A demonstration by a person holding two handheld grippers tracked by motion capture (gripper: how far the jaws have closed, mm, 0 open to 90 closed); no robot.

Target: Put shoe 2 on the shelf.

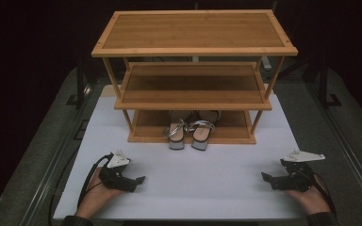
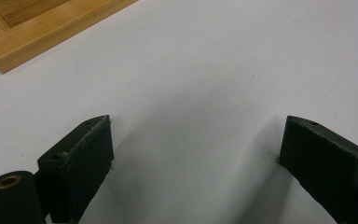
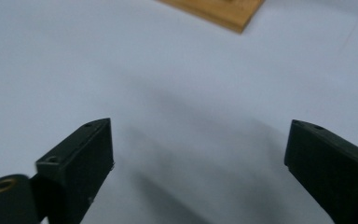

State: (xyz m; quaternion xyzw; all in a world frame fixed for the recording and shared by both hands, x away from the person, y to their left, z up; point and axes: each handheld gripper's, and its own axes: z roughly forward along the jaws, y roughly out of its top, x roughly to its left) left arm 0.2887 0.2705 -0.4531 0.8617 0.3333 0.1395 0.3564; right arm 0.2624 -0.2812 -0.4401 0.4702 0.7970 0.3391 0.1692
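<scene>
We see the pair of strappy sandals (image 1: 188, 133) already standing on the bottom tier of the bamboo shoe rack (image 1: 193, 54), while left claw (image 1: 139, 179) and right claw (image 1: 265, 177) rest released and empty on the white counter (image 1: 207, 179), so little seems left.

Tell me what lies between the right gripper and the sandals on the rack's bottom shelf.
Bare white tabletop in the high view, between the right gripper and the sandals.

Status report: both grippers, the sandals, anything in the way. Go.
Left gripper and right gripper open, empty, low over white table. Sandals paired on bottom shelf of wooden rack. Nothing between grippers and sandals.
</scene>
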